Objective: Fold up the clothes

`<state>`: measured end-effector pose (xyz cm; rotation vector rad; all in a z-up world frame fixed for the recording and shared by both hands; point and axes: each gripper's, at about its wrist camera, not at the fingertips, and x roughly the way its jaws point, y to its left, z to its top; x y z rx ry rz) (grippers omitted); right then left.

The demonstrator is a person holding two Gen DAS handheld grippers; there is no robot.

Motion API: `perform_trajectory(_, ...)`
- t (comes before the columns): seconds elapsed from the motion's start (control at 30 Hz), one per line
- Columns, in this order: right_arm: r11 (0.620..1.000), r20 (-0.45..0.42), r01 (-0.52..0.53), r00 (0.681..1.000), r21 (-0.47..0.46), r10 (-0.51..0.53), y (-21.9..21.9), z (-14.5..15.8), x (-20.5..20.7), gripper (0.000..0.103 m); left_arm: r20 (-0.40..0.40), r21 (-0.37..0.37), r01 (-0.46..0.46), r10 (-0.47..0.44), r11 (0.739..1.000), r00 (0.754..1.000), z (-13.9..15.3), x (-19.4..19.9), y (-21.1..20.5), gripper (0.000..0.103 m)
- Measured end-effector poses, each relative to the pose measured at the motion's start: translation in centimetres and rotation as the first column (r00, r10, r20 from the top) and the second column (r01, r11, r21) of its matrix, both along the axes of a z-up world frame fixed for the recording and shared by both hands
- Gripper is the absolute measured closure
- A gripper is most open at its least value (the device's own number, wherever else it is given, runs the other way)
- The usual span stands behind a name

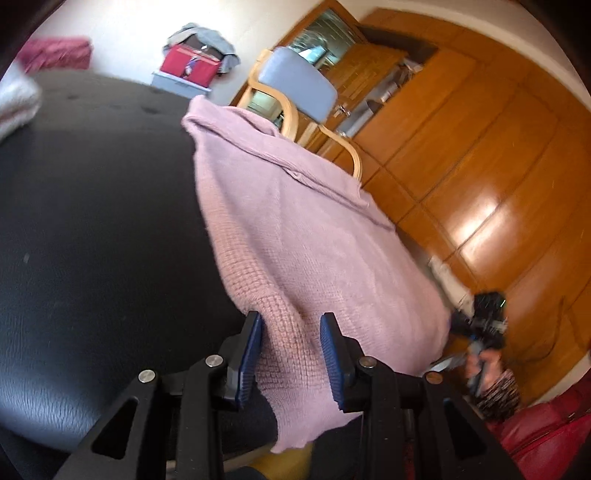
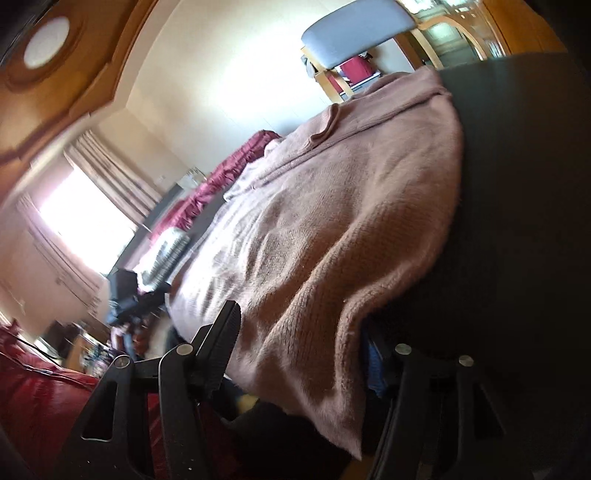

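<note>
We see the pink knitted sweater [image 1: 295, 229] spread over the black leather table [image 1: 92, 221], its near hem hanging off the edge. Our left gripper [image 1: 291, 343] pinches that hem; our right gripper [image 2: 303, 354], jaws wide, straddles it without pressing. A grey-seated wooden chair [image 1: 299, 85] stands beyond the far edge.

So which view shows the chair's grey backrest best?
The left wrist view: the chair shows its grey backrest and curved wooden arms behind the pink sweater. The right wrist view crops it at the top edge.
</note>
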<state>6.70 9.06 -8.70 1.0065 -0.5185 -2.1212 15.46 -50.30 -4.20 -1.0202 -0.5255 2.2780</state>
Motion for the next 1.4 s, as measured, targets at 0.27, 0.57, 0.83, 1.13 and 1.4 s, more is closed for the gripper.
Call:
perform_trajectory(0.27,0.989,-0.004,0.049,0.999,0.138,-0.049,-3.0,-0.7,-1.0,0.085,0.007,-0.011,-0.052,0.052,0.999,0.999,-0.3,0.0,0.1,0.097)
perform_trajectory(0.57,0.974,0.060,0.047,0.998,-0.220,-0.035,-0.5,-1.1,-1.1,0.087,0.006,0.255,0.003,-0.004,0.967,1.000,0.5,0.9,-1.7,0.099)
perform_trajectory(0.83,0.931,-0.086,-0.102,0.993,-0.349,0.077,-0.4,1.4,2.0,0.087,-0.038,0.471,0.065,-0.054,0.880,0.998,2.3,2.5,-3.2,0.099)
perform_trajectory(1.13,0.884,-0.141,-0.113,0.989,-0.453,0.054,0.0,4.6,-2.3,0.087,-0.058,0.641,0.072,-0.045,0.764,0.997,4.2,-2.5,-4.2,0.099)
perform_trajectory(1.4,0.857,-0.042,0.003,0.999,-0.515,-0.029,1.1,6.2,-13.3,0.087,0.064,0.713,-0.051,0.007,0.699,0.998,3.3,-14.9,-4.1,0.099)
